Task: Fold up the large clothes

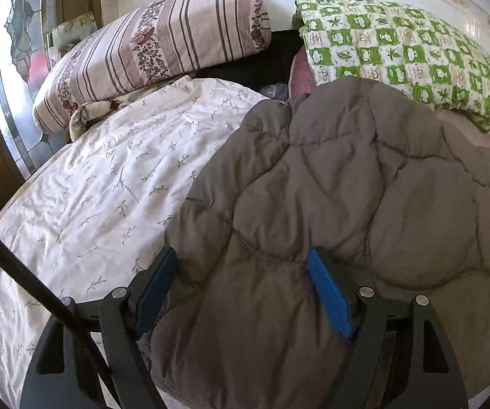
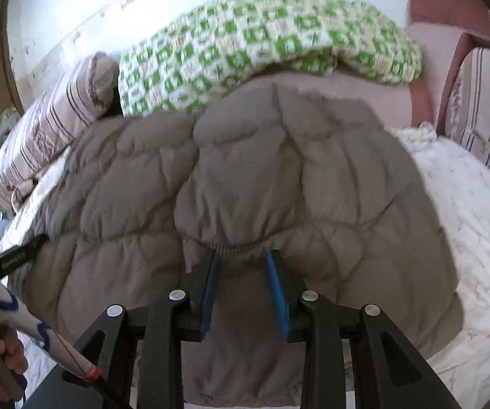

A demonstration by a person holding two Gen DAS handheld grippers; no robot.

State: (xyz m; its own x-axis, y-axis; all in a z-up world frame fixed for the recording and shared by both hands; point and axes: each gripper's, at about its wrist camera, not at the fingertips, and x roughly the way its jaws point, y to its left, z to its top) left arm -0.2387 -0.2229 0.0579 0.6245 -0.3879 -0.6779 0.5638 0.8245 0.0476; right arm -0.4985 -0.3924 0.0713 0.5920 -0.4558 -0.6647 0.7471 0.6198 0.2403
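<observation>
Lying flat on the white bedspread (image 1: 84, 204) is a big puffy grey-brown coat (image 1: 330, 197). Its long way runs from the near edge of the bed, by the grippers, up toward the pillows at the far side. Which end is the collar I cannot tell.

A striped pillow (image 1: 163, 47) sits far off to the left, and a green and white checked quilt (image 1: 408, 58) lies just past the far end of the coat.

The left gripper (image 1: 241, 272) has its jaws spread wide. A fold of the coat's near edge bulges up between the blue pads (image 1: 330, 293), but they do not look like they squeeze it.

The right gripper (image 2: 241, 266) has its jaws partly apart, with the coat's gathered seam sitting between the blue tips. Whether they pinch it I cannot tell.
</observation>
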